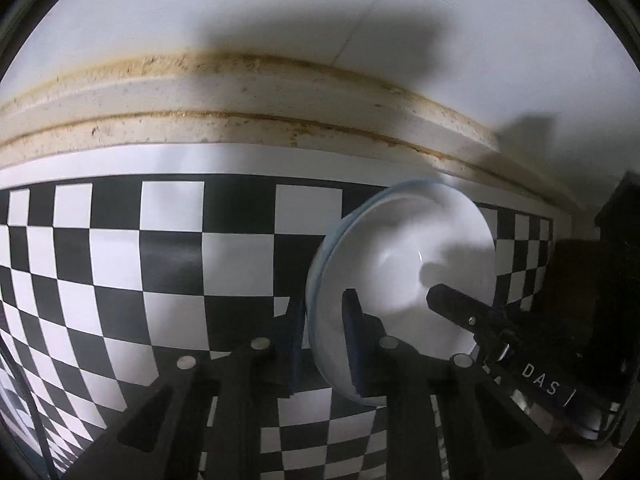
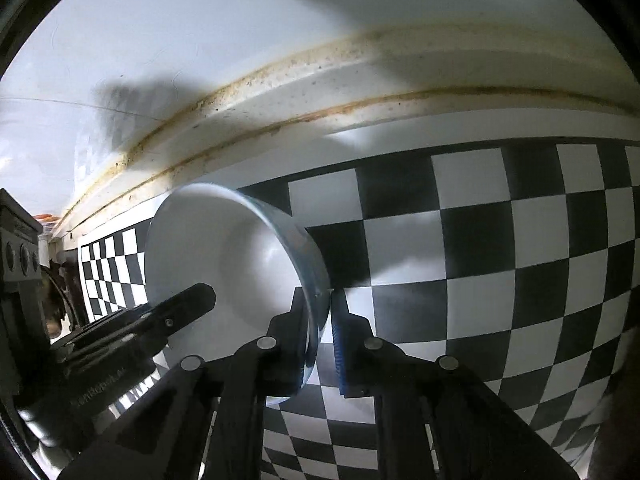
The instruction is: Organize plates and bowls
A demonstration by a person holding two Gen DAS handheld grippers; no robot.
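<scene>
Left wrist view: my left gripper clamps one rim of the white bowl over the checkered mat; my right gripper pinches the opposite rim. Thin rim holds may slip; uneven pulling between hands could twist the bowl free.

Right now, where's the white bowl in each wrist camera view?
Left wrist: white bowl sits right of centre, its rim pinched by the left gripper.
Right wrist: it sits left of centre, rim pinched by the right gripper.
Shared landmark: the checkerboard mat beneath it.
</scene>
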